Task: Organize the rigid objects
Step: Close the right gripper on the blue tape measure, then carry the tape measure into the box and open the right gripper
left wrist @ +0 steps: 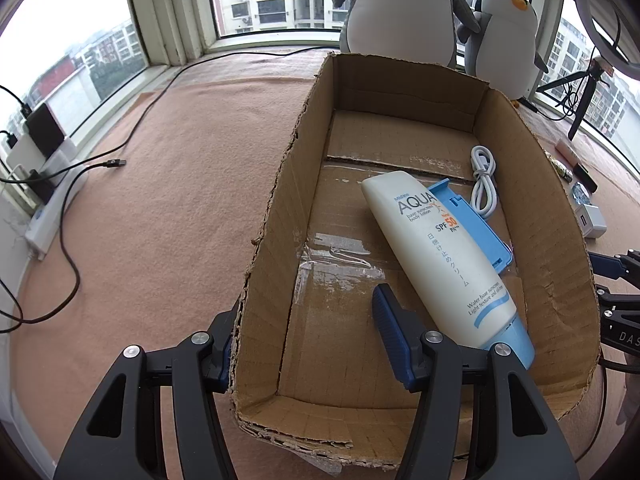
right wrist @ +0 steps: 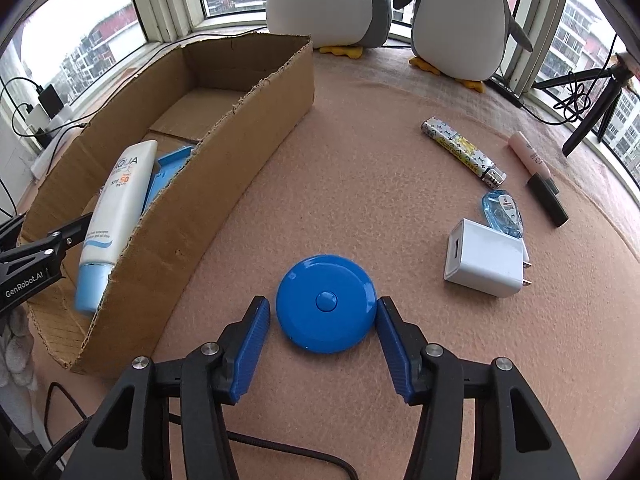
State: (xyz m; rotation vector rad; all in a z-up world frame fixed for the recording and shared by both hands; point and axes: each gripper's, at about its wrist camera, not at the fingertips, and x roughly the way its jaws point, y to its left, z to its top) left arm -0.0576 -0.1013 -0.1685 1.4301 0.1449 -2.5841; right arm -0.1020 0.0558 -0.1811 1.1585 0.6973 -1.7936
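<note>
The right tool (right wrist: 323,334) sits low over the pink felt surface (right wrist: 360,160) with its blue pads spread on either side of a round blue disc (right wrist: 326,304) (a flat case with a small button at its centre); the pads are just beside its rim and not clenched on it. To the right of the disc lie a white charger plug (right wrist: 484,258), a clear blue tape dispenser (right wrist: 502,214), a patterned lighter (right wrist: 462,148), a pale pink tube (right wrist: 528,154) and a black stick (right wrist: 548,200), all apart from the tool.

The left tool (left wrist: 308,336) is released too, straddling the left wall of the open cardboard box (left wrist: 276,216), one finger outside and one inside. Within the box a white sunscreen tube (left wrist: 440,256) lies partly on a blue plastic piece (left wrist: 476,224), with a coiled white cable (left wrist: 484,184) near the right wall. Two plush penguins (right wrist: 460,20) stand by the window.
</note>
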